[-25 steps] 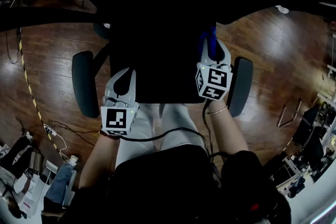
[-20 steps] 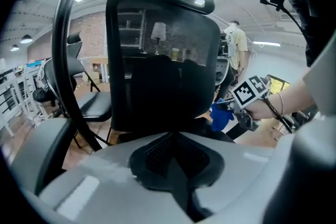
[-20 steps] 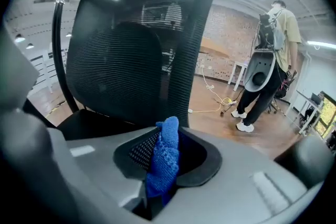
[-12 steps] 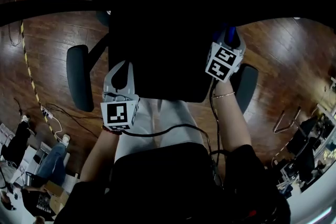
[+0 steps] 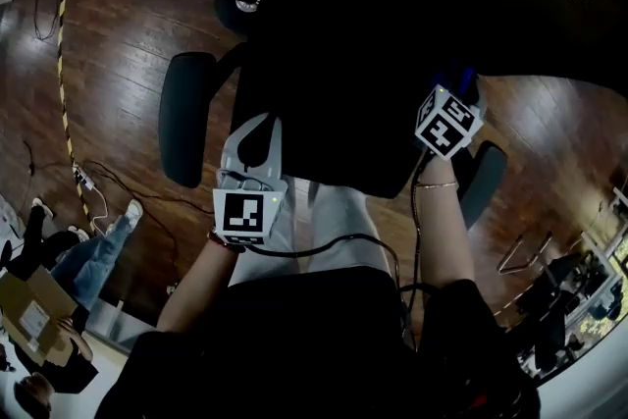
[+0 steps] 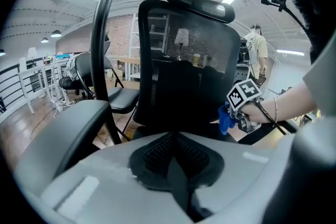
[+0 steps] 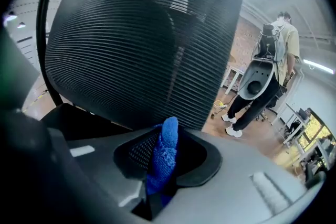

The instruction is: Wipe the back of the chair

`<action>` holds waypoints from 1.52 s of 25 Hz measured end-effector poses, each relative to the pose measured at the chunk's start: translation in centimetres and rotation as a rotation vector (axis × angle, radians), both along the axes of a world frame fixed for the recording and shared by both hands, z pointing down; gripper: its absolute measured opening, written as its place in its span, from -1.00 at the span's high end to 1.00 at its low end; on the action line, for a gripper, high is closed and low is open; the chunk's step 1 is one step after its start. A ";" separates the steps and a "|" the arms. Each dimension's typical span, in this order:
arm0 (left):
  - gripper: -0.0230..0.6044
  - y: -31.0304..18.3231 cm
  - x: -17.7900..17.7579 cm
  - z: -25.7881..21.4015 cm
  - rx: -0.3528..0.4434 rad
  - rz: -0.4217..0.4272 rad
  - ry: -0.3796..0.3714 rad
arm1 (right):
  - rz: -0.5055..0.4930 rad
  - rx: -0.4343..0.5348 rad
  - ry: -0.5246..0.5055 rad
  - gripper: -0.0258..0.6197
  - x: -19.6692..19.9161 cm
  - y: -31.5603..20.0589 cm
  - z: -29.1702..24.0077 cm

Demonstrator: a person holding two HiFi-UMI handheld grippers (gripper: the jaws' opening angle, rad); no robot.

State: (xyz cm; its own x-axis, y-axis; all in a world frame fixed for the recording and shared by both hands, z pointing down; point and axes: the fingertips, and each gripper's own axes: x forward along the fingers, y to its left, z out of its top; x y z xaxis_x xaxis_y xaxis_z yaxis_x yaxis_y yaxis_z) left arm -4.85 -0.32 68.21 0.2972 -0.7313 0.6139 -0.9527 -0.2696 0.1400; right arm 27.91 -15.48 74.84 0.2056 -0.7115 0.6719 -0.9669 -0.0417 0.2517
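Note:
A black mesh office chair (image 5: 334,83) stands in front of me, its back (image 6: 184,60) and headrest (image 6: 199,0) facing the left gripper view. My right gripper (image 5: 459,93) is shut on a blue cloth (image 7: 165,149) and holds it close to the mesh back (image 7: 147,44), near its right edge. That same gripper and the blue cloth (image 6: 226,118) also show from the left gripper view. My left gripper (image 5: 250,147) is shut on nothing, low at the chair's left side beside the left armrest (image 5: 186,118).
The right armrest (image 5: 481,182) sits just below my right hand. A yellow-black tape (image 5: 61,44) and cables (image 5: 108,186) run over the wooden floor at left. A folding chair (image 6: 100,92) and a standing person (image 7: 268,76) are beyond the office chair.
My right gripper has carried the blue cloth to the right and further along the chair back. The left gripper has barely moved; the head view has shifted.

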 end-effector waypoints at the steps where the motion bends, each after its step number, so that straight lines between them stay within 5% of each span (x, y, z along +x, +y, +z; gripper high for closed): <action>1: 0.90 0.0 -0.6 -0.1 0.006 -0.003 0.004 | -0.015 0.007 -0.001 0.66 -1.0 -0.2 -0.1; 5: 0.90 0.0 -2.0 -1.4 0.090 0.040 -0.029 | -0.012 0.027 -0.025 0.66 -4.2 -0.6 -0.2; 10: 0.90 1.1 -2.1 -2.6 0.113 0.146 -0.028 | -0.200 0.082 -0.029 0.66 -11.9 -2.3 -1.2; 14: 0.90 2.6 -2.8 -2.6 0.097 0.213 -0.044 | -0.080 0.101 -0.003 0.66 -13.4 -3.0 -0.9; 17: 0.90 3.5 -2.3 -3.3 0.109 0.271 -0.005 | -0.137 0.125 0.010 0.66 -16.7 -3.0 -1.0; 21: 0.90 3.6 -2.6 -4.2 0.126 0.287 0.060 | -0.318 0.134 -0.032 0.66 -25.0 -3.4 -0.6; 26: 0.90 4.0 -3.7 -5.1 0.124 0.294 0.108 | -0.197 0.118 -0.050 0.66 -27.0 -3.7 -0.1; 33: 0.90 4.4 -5.0 -6.3 0.143 0.239 0.158 | -0.278 0.073 -0.111 0.66 -32.9 -3.5 0.9; 38: 0.90 4.9 -6.1 -6.5 0.174 0.194 0.156 | -0.436 0.089 -0.169 0.66 -38.1 -3.1 0.6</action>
State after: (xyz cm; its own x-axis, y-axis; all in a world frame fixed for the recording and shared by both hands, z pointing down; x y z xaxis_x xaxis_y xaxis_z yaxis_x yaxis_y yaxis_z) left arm -10.95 4.57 61.73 0.5223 -0.7418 0.4206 -0.8518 -0.4772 0.2161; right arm -10.15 -18.53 75.48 -0.2318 -0.7635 0.6028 -0.9263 0.3625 0.1029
